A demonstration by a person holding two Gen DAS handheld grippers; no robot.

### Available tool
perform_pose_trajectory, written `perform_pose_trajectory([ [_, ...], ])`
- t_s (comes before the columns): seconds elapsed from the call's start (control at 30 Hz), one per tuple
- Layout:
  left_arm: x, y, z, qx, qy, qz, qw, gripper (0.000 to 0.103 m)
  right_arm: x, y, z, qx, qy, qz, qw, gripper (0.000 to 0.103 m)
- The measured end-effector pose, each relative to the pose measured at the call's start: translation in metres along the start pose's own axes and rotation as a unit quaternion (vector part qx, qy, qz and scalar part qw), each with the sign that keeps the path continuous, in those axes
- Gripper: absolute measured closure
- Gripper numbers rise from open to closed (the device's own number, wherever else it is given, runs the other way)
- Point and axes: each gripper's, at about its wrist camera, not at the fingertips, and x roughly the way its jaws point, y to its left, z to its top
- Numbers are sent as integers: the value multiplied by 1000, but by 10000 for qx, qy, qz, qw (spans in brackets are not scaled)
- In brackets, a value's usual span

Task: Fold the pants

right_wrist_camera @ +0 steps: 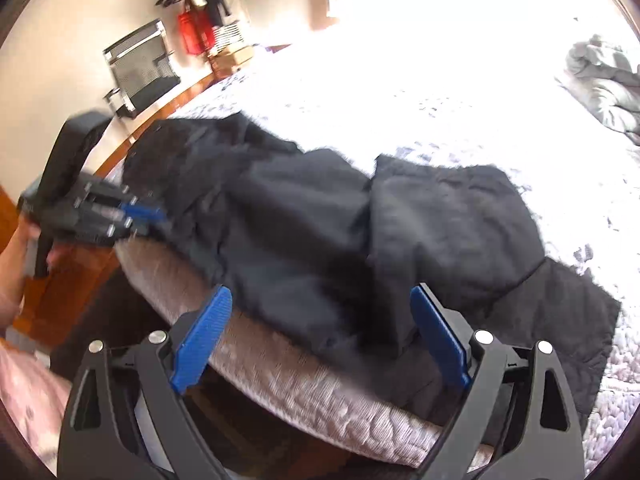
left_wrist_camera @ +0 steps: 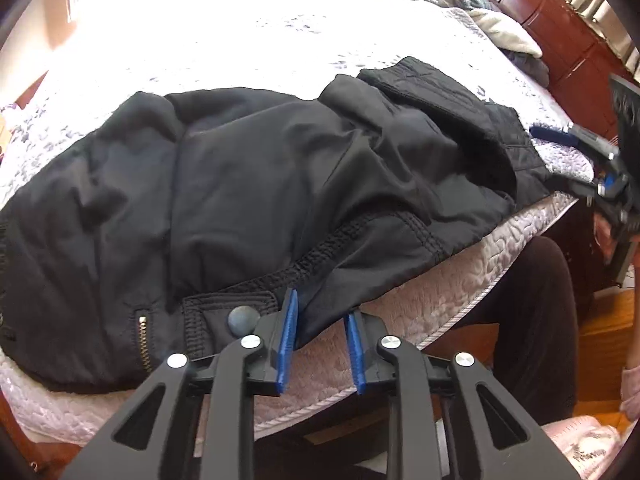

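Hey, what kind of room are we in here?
Most likely a bedroom. The black pants lie on a wide bed with a pale quilted floral bedspread, a reddish wooden headboard runs along one side, and rumpled grey bedding is heaped near it.

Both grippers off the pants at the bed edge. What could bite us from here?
1. The black pants lie rumpled, with the waistband hanging over the edge of the bed; they could slide off when tugged.
2. The left gripper is only slightly open with a fabric edge between its pads, apparently not pressed; closing may pinch one layer only.
3. The right gripper is wide open over bunched cloth; it may also catch the quilt.
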Motion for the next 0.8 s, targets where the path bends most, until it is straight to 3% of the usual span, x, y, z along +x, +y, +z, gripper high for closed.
perform_pose_trajectory([
  [0.17,25,9,5,-736,258,74,9969,74,45,-15,43,287,267,-569,9976,14],
  [0.2,30,8,8,-733,302,116,9968,74,58,-19,51,402,388,-736,9957,14],
  [0.27,35,5,11,-717,312,180,9968,74,84,-24,60,521,673,-979,9915,25],
  [0.43,29,6,9,-655,253,131,9974,73,130,-27,66,434,1213,-1720,9766,27],
  [0.6,19,4,2,-652,141,105,9977,71,145,-40,68,771,1390,-2010,9666,46],
  [0.73,6,2,0,-657,54,80,9978,67,145,-53,66,953,1360,-2091,9637,72],
  [0.77,2,4,-1,-683,42,-11,9977,60,144,-54,66,976,1339,-2088,9638,78],
  [0.8,-2,4,-2,-704,49,-186,9973,41,143,-57,66,1020,1318,-2077,9639,79],
])
